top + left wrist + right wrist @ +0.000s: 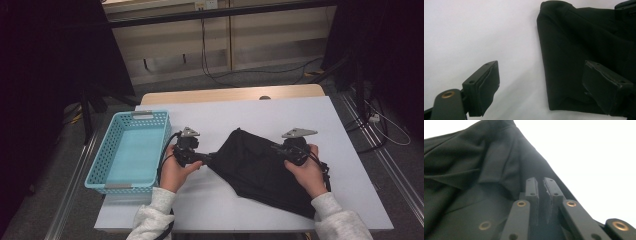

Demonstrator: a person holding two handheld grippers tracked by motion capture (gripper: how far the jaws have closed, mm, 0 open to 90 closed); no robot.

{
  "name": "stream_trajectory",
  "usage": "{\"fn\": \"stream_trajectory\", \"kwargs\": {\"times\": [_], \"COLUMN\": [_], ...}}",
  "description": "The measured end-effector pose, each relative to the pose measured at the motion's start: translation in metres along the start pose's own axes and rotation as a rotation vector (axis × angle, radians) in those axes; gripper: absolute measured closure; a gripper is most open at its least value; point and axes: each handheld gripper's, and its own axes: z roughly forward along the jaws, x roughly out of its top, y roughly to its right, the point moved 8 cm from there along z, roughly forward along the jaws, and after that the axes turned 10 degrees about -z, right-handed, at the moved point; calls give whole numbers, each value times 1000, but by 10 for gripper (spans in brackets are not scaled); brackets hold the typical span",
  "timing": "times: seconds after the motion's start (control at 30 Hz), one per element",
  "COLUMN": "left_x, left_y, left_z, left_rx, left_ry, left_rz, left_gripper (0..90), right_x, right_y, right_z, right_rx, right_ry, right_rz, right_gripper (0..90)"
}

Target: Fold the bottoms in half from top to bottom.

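Black cloth lies crumpled on my white surface, centre-right, well apart from blue basket at left edge. My left gripper sits at cloth's left corner, jaws wide open: one pad over bare surface, other pad over cloth edge, not pressing it. My right gripper at cloth's right side, jaws nearly closed. Fold of cloth rises just ahead of them; cannot tell if any fabric is pinched between.
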Motion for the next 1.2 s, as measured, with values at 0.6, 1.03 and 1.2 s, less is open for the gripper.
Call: {"fn": "stream_trajectory", "kwargs": {"times": [0.6,1.03,1.2], "left_x": [-3,-2,-2], "left_y": [0,-2,-2], "left_z": [2,0,0], "left_rx": [2,6,6], "left_ry": [-10,-4,-7], "left_rz": [-2,-6,-3], "left_gripper": [148,148,148], "right_x": [16,7,6], "right_y": [-39,-6,1], "right_z": [19,15,4], "right_rx": [98,54,35], "right_ry": [21,13,24], "right_rz": [-80,3,20], "right_gripper": [619,894,776]}}
